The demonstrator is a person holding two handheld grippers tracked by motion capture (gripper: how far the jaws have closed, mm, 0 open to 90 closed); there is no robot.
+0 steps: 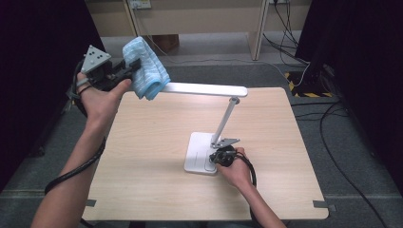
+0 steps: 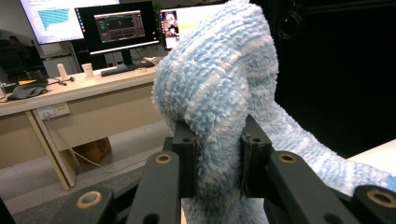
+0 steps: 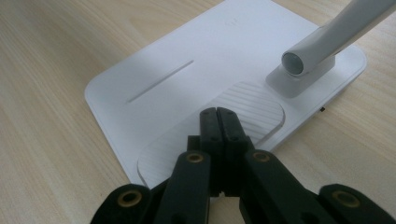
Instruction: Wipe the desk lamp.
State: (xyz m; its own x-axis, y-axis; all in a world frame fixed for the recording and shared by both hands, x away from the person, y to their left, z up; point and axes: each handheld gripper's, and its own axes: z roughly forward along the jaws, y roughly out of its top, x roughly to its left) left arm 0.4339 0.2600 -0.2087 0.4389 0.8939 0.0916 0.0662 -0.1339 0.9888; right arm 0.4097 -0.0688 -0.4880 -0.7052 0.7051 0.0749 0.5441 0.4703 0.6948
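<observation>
In the left gripper view the cloth [image 2: 219,88] hides most of what lies ahead, and its lower end is cut off at the frame's bottom. From above, the right hand [image 1: 236,168] covers much of the right gripper [image 1: 221,157], so its tips are hard to make out there. The left gripper [image 1: 127,69] is raised off the surface's far left corner, jaws pinching the blue-and-white cloth [image 1: 145,69], which hangs touching the end of the lamp [image 1: 209,89] head. The right gripper's [image 3: 219,114] jaws are pressed together, tips on the ribbed pad of the lamp base [image 3: 154,79], beside the stem's foot. The surface [image 1: 142,156] is pale wood. Beyond it are grey floor, cables [image 1: 332,114], and a desk [image 2: 70,93] with monitors [image 2: 116,23].
</observation>
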